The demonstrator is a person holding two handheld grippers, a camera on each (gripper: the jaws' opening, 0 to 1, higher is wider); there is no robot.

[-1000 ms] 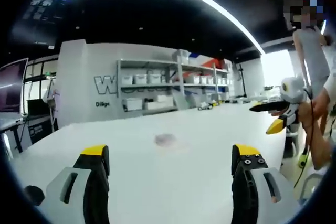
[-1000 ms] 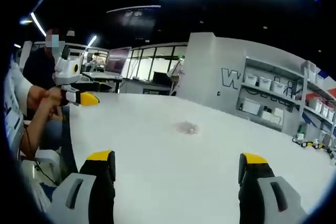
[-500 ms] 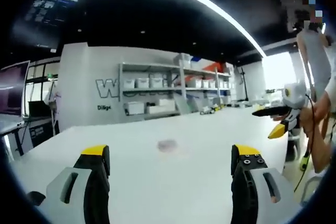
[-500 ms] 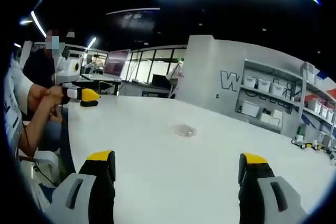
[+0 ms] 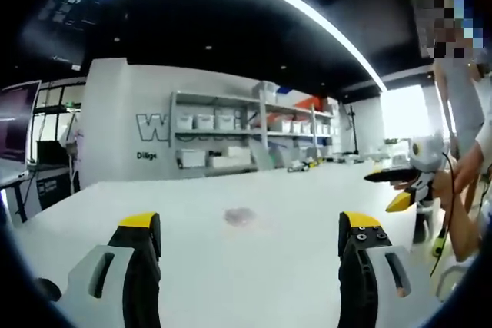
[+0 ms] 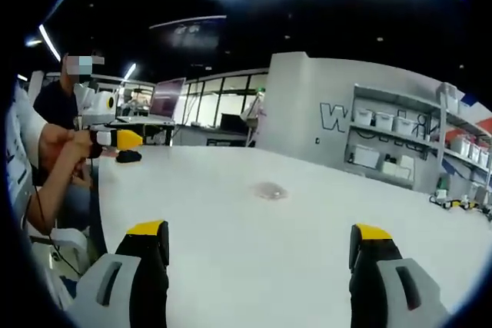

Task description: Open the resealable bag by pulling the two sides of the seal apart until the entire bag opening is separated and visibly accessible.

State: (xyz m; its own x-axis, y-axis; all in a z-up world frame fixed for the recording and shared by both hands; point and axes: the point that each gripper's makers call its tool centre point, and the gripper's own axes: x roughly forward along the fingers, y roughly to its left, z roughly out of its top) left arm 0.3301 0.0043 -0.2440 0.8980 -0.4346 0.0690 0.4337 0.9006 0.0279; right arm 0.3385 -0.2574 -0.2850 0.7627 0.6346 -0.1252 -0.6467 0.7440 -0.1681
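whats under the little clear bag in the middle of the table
The bag lies flat on the bare white table. It is too small and blurred to tell its contents or what it covers.

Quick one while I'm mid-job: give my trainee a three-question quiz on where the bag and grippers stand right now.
1. True or false: the left gripper is shut on the bag.
2. Where does the bag lie? A) on the table B) on the shelves C) between the right gripper's fingers
3. Fill in: both grippers are ___.

Key: 1 false; 2 A; 3 open
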